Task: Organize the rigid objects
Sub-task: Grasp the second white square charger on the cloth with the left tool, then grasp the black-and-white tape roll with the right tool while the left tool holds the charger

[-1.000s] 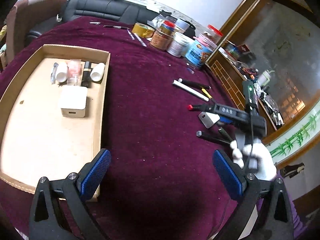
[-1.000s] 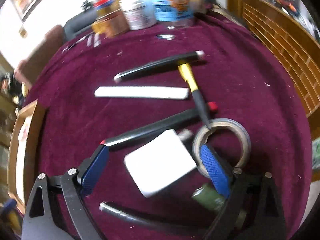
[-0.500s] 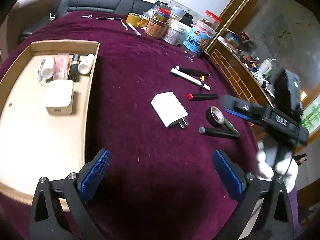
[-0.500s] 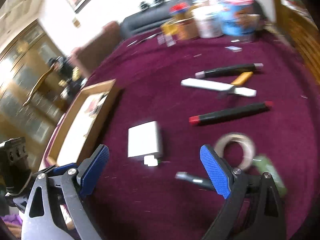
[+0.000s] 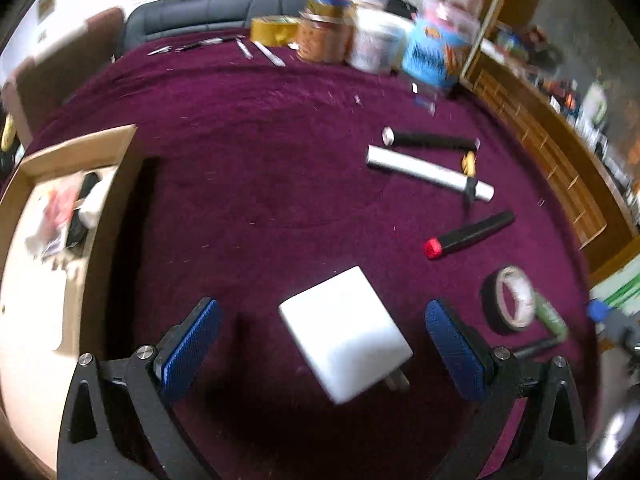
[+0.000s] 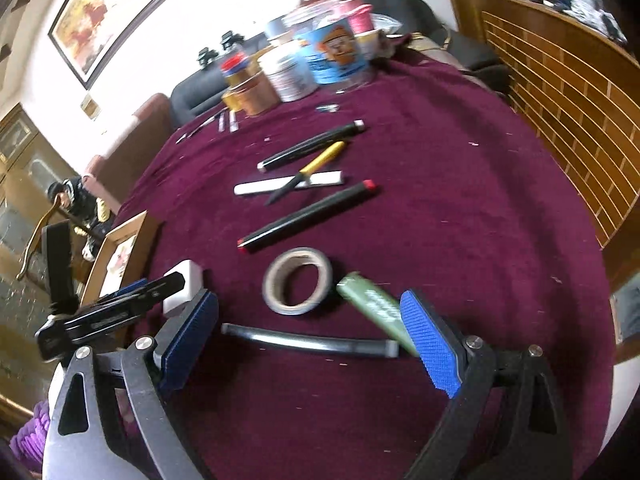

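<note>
A white charger block [image 5: 346, 334] lies on the purple cloth between the blue pads of my left gripper [image 5: 321, 306], which is open and not touching it. In the right wrist view the same charger [image 6: 182, 286] sits at the left, partly under the left gripper's black fingers [image 6: 160, 284]. My right gripper [image 6: 310, 300] is open over a tape roll [image 6: 298, 280], a green lighter [image 6: 372, 308] and a black pen [image 6: 308, 342]. A cardboard tray [image 5: 116, 184] with small items stands to the left.
Farther back lie a red-capped black marker [image 5: 470, 234], a white stick [image 5: 428, 172], a yellow-handled tool [image 5: 469, 164] and another black marker [image 5: 430, 141]. Several jars [image 5: 372, 44] line the table's far edge. A wooden cabinet [image 6: 560, 92] stands on the right.
My left gripper has moved forward and right, so the charger now lies between its fingers. My right gripper has swung right, away from the charger, to the tape roll, lighter and pen.
</note>
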`<state>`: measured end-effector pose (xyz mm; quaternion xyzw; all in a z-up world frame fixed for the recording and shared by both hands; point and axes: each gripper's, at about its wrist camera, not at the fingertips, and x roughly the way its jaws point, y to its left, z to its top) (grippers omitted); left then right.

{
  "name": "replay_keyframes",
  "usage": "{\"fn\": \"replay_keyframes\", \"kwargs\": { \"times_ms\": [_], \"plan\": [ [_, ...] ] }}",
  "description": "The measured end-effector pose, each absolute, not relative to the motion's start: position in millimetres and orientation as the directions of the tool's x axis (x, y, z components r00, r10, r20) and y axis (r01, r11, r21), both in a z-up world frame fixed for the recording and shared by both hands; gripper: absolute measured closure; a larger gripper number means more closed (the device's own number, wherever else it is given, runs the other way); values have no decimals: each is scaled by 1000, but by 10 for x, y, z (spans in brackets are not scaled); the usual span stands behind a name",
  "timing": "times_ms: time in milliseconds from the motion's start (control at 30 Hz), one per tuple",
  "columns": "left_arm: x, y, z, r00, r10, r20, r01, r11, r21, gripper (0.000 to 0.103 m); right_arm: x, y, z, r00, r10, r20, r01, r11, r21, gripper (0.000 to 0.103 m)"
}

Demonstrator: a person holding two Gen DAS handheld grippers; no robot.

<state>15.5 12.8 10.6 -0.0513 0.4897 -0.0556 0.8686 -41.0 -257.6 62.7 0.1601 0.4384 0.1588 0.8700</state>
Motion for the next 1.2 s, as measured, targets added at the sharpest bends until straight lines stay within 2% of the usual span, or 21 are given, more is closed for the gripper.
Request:
{"fn": "replay_keyframes", "kwargs": {
  "times_ms": [67, 100, 167, 567, 633, 700, 733, 800, 933, 967, 1000, 1067, 1200],
  "plan": [
    [162, 36, 11, 506, -136, -852, 86, 991, -107, 7, -397, -2606, 592, 565, 409, -716, -128, 901, 414, 9],
    [138, 0, 11, 513, -138, -847, 112, 989, -94, 14, -402, -2611, 583, 565, 405, -719, -127, 904, 409, 9],
    [73, -41, 19, 530, -119, -840, 144, 988, -49, 39, -399, -2579, 567, 564, 394, -726, -137, 911, 388, 9],
    [-201, 307, 224, 472, -365, -803, 163, 931, -328, 39, -270, -1927, 473, 517, 388, -763, -283, 919, 276, 11],
    [-263, 340, 265, 472, -386, -793, 165, 922, -351, 39, -220, -1817, 448, 510, 373, -775, -299, 922, 248, 16],
    [-347, 387, 325, 471, -415, -778, 175, 909, -379, 39, -164, -1725, 397, 494, 361, -791, -312, 923, 226, 28],
    [-363, 402, 340, 472, -425, -773, 177, 904, -389, 39, -126, -1658, 344, 484, 342, -805, -320, 926, 201, 30],
    [-443, 465, 416, 476, -462, -748, 190, 885, -425, 39, -69, -1556, 238, 475, 293, -830, -323, 935, 145, 36],
    [-554, 576, 549, 499, -488, -716, 213, 870, -445, 39, 24, -1404, 126, 495, 172, -852, -298, 954, 19, 55],
    [-566, 590, 561, 502, -487, -715, 212, 870, -445, 39, 27, -1398, 150, 497, 163, -852, -288, 957, 15, 70],
    [-587, 631, 584, 504, -487, -713, 211, 870, -445, 39, 25, -1408, 178, 498, 164, -852, -283, 959, 20, 91],
    [-640, 734, 633, 516, -492, -701, 204, 866, -457, 39, 8, -1447, 218, 492, 175, -853, -276, 960, 38, 95],
    [-756, 988, 726, 559, -490, -669, 184, 860, -476, 39, -112, -1519, 321, 509, 184, -841, -259, 964, 55, 95]
  ]
}}
